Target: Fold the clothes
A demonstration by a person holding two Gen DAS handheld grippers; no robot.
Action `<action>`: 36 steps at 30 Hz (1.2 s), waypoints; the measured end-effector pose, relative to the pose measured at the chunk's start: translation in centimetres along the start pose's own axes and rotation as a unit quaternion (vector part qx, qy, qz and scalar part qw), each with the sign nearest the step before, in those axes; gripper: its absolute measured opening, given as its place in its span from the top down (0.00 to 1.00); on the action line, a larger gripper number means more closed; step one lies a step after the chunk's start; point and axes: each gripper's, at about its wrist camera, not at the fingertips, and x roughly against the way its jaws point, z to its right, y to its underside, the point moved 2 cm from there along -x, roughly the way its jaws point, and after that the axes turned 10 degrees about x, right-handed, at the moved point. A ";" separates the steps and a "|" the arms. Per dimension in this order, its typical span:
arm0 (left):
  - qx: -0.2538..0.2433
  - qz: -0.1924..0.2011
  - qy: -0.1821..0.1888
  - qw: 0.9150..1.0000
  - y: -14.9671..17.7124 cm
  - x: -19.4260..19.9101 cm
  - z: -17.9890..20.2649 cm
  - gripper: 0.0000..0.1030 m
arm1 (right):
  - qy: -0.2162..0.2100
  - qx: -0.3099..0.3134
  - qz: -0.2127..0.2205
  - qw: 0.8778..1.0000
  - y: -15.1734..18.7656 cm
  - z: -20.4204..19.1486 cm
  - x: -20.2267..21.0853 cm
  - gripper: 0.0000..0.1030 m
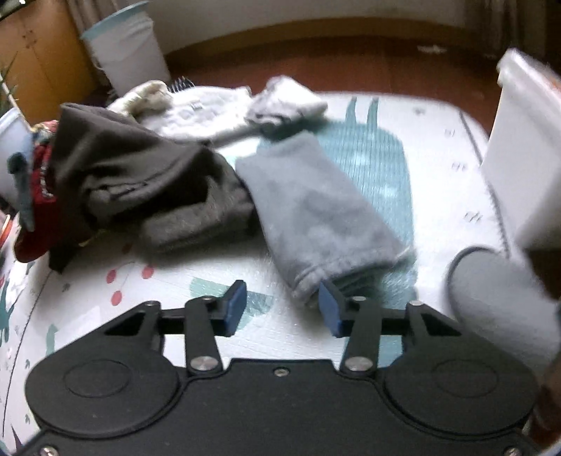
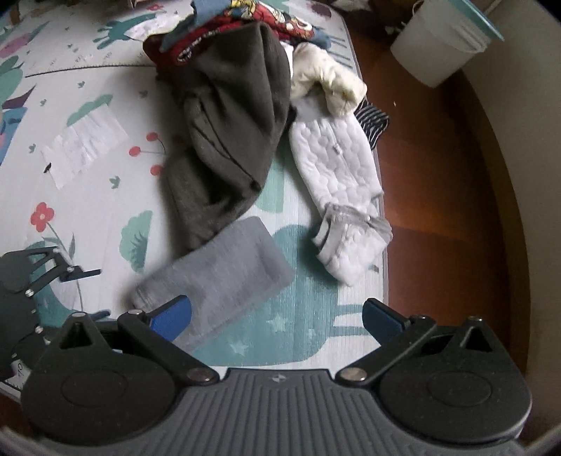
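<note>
A folded grey fleece garment (image 1: 315, 210) lies on the patterned play mat (image 1: 175, 280); it also shows in the right wrist view (image 2: 224, 270). My left gripper (image 1: 284, 310) is open and empty, just short of the garment's near hem. My right gripper (image 2: 277, 319) is open and empty, its left finger beside the garment's near end. A crumpled dark brown garment (image 1: 140, 175) lies left of the grey one, also in the right wrist view (image 2: 228, 140). A white quilted garment (image 2: 340, 182) lies near the mat's edge.
A red printed garment pile (image 2: 245, 21) lies behind the brown one. A white bin (image 1: 129, 56) stands on the wood floor. A white box (image 1: 519, 158) and a grey slipper (image 1: 498, 301) sit at the right. The left gripper shows in the right wrist view (image 2: 42, 280).
</note>
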 end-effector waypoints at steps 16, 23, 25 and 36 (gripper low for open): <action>-0.073 0.026 0.000 0.997 -0.8 -3.7 2.9 0.63 | -0.003 0.011 0.020 1.000 -0.8 0.1 0.8 0.00; -0.085 0.014 -0.011 0.996 2.2 -3.9 2.4 0.63 | -0.004 0.005 0.019 1.000 -0.5 0.6 0.7 0.00; -0.056 0.017 -0.016 0.998 2.0 -3.9 1.6 0.63 | -0.005 0.004 0.021 1.000 -0.6 0.6 0.7 0.00; -0.097 0.018 -0.025 0.995 1.4 -5.2 3.7 0.63 | -0.009 0.007 0.019 1.000 -0.8 0.2 0.5 0.00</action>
